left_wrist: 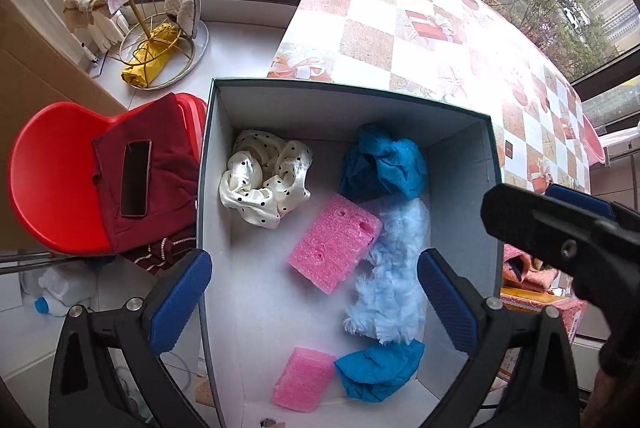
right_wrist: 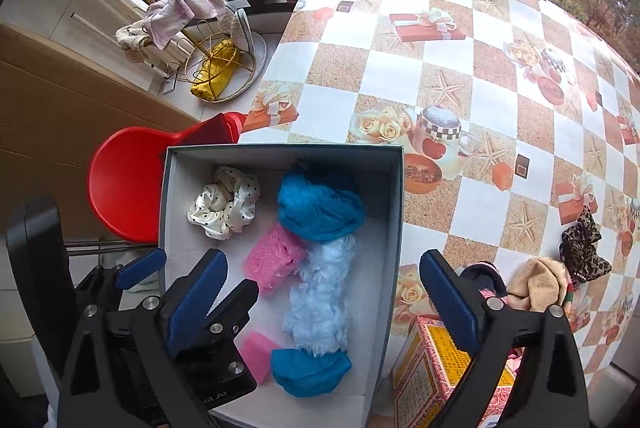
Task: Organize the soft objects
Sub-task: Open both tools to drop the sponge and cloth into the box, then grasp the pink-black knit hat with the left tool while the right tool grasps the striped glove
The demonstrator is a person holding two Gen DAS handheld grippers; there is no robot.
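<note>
Checkered table (right_wrist: 460,68) holds the box (left_wrist: 460,168); both grippers (left_wrist: 316,296) (right_wrist: 320,300) point down, jaws wide, empty.

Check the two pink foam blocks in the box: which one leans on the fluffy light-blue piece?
The larger pink foam block, mid-box: its right end overlaps the fluffy light-blue piece. The smaller pink foam block lies apart at the near end, beside a blue cloth.

small pink foam block (right_wrist: 256,352) partly hidden behind left gripper (right_wrist: 188,280) in the right wrist view. patterned carton (right_wrist: 424,368) covered in part by a blue finger, print too small to read. dark and pink bundle (left_wrist: 524,268) cut off by the box wall (left_wrist: 496,212). leopard-print cloth (right_wrist: 582,254) detail blurred.
</note>
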